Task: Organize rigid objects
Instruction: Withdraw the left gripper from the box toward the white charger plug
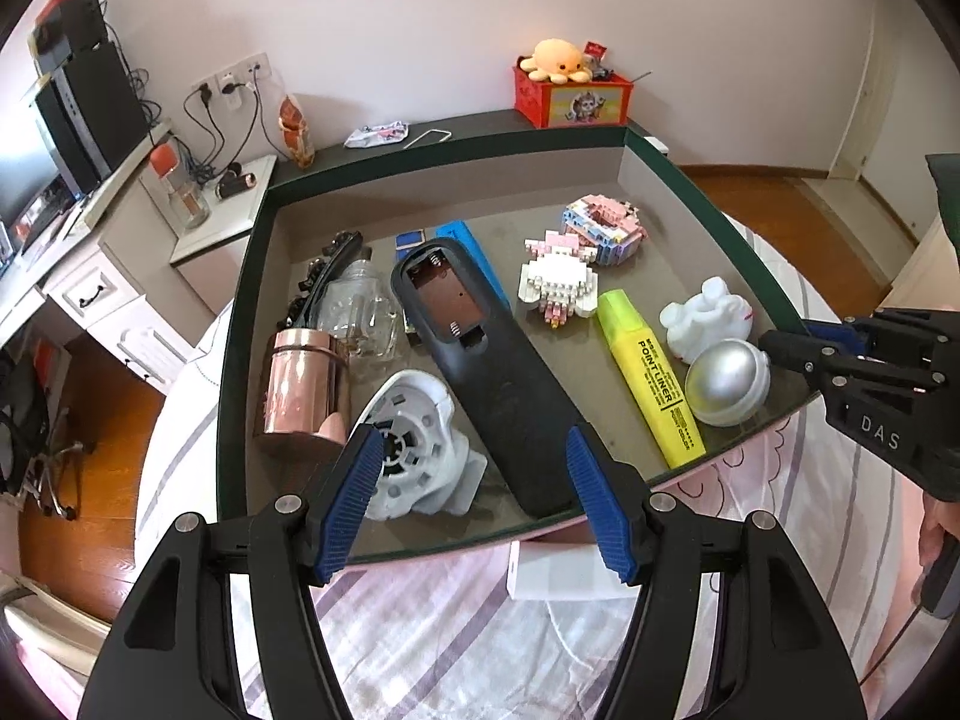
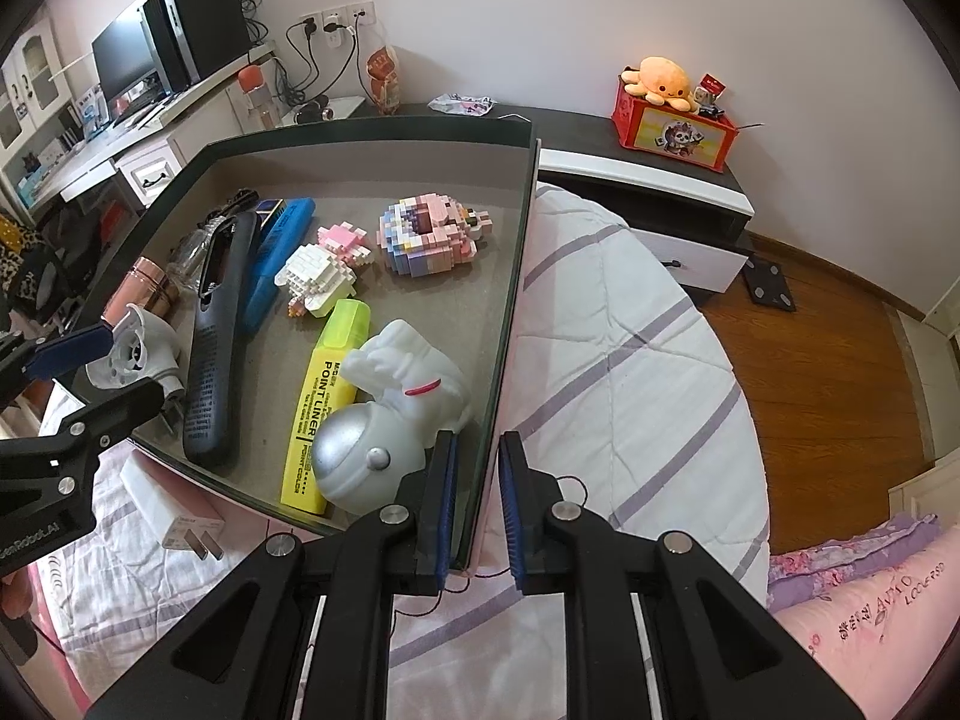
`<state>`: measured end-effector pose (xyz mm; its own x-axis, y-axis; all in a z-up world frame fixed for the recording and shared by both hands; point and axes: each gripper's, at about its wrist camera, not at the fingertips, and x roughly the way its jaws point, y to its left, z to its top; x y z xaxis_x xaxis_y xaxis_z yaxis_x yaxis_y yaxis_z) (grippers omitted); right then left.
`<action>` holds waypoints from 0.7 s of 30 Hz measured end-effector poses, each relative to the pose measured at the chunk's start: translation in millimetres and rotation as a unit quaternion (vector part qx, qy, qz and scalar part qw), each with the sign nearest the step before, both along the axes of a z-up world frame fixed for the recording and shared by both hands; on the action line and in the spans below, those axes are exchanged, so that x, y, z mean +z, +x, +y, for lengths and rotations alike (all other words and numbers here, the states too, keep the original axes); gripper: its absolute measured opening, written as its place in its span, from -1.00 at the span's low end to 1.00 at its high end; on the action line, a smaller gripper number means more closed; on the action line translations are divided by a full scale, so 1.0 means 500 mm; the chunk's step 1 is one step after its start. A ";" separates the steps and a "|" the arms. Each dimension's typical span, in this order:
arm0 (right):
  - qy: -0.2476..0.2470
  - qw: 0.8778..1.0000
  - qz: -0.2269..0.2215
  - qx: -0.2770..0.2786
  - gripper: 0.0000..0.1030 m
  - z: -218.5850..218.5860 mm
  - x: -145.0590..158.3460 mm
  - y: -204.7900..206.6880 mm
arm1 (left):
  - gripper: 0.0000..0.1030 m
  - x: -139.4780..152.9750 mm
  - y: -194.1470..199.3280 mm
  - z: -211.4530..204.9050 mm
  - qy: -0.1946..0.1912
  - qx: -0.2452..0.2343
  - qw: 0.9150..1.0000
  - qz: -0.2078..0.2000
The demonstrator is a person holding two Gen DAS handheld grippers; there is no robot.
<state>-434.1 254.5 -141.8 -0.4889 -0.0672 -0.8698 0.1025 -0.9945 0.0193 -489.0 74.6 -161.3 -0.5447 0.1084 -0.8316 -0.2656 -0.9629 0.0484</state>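
- While the left gripper (image 1: 474,498) hangs spread wide, the long black remote (image 1: 480,372) runs lengthwise between its fingers, battery bay pointing away.
- Right gripper (image 2: 477,504): narrowly parted, straddling the dark-rimmed grey tray's wall (image 2: 510,324), holding nothing.

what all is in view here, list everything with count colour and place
tray: 1, dark green rim, grey floor, on the bed
remote: 1, black, battery bay open, tray centre
highlighter: 1, yellow, right of the remote
astronaut figure: 1, white with silver helmet, tray's near right corner
brick models: 2, white-pink and pastel, far right of tray
blue case: 1, blue, beside the remote
copper cylinder: 1, rose copper, tray's left side
glass jar: 1, clear, behind the cylinder
white plastic part: 1, white, near left edge
charger plug: 1, white, on the bedding
toy crate: 1, red, orange plush on top, on the dark shelf
left gripper: 1, black, blue pads, open over the remote's end
right gripper: 1, black, open at the tray's right rim
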 end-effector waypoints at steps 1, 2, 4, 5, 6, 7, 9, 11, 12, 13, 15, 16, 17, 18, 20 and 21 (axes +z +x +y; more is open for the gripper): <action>0.000 1.000 0.000 0.000 -0.70 0.000 0.000 0.000 | 0.32 -0.001 0.002 -0.002 0.000 0.001 1.000 0.000; 0.000 1.000 -0.001 0.000 -0.70 0.000 0.000 0.000 | 0.37 0.000 0.005 -0.003 0.000 0.002 1.000 0.000; 0.002 1.000 -0.001 0.002 -0.70 -0.001 0.000 0.000 | 0.42 0.004 0.015 -0.008 0.003 0.005 1.000 0.007; 0.002 1.000 -0.001 0.002 -0.70 0.000 0.000 0.000 | 0.51 0.007 0.023 -0.012 0.004 0.006 1.000 0.011; 0.002 1.000 -0.001 0.003 -0.70 0.000 0.000 0.000 | 0.63 0.010 0.031 -0.016 0.004 0.007 1.000 0.018; 0.001 1.000 -0.001 0.002 -0.70 0.000 0.000 0.000 | 0.67 0.013 0.038 -0.021 0.003 0.008 1.000 0.020; -0.002 1.000 0.000 0.001 -0.70 0.000 0.000 0.000 | 0.70 0.017 0.052 -0.036 0.005 0.015 1.000 0.025; -0.003 1.000 0.002 0.002 -0.70 0.001 -0.001 0.001 | 0.71 0.020 0.065 -0.054 0.005 0.021 0.999 0.029; -0.004 1.000 0.003 0.001 -0.70 0.001 -0.001 0.002 | 0.73 0.021 0.069 -0.062 0.004 0.026 0.999 0.030; -0.006 1.000 0.003 0.001 -0.70 0.001 -0.001 0.002 | 0.73 0.020 0.076 -0.073 0.004 0.034 0.999 0.031; -0.004 1.000 0.004 0.001 -0.70 0.000 -0.002 0.003 | 0.73 0.019 0.088 -0.087 0.003 0.046 0.999 0.024; -0.003 1.000 0.004 0.002 -0.70 0.000 -0.002 0.003 | 0.73 0.019 0.093 -0.092 0.006 0.047 0.999 0.026; -0.003 1.000 0.004 0.002 -0.70 0.000 -0.002 0.003 | 0.76 0.018 0.101 -0.094 0.010 0.048 0.998 0.030; -0.004 1.000 0.004 0.002 -0.70 -0.001 -0.002 0.003 | 0.79 0.017 0.108 -0.094 0.013 0.048 0.998 0.031; -0.005 1.000 0.005 0.004 -0.69 -0.001 -0.002 0.002 | 0.81 0.009 0.125 -0.090 0.016 0.051 0.998 0.031; -0.006 1.000 0.005 0.004 -0.69 0.000 -0.002 0.002 | 0.82 0.004 0.133 -0.084 0.019 0.050 0.998 0.032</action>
<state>-433.1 254.8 -142.7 -0.4961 -0.0811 -0.8645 0.1109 -0.9934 0.0295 -422.5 32.7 -159.5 -0.6060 0.0810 -0.7913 -0.1648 -0.9860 0.0252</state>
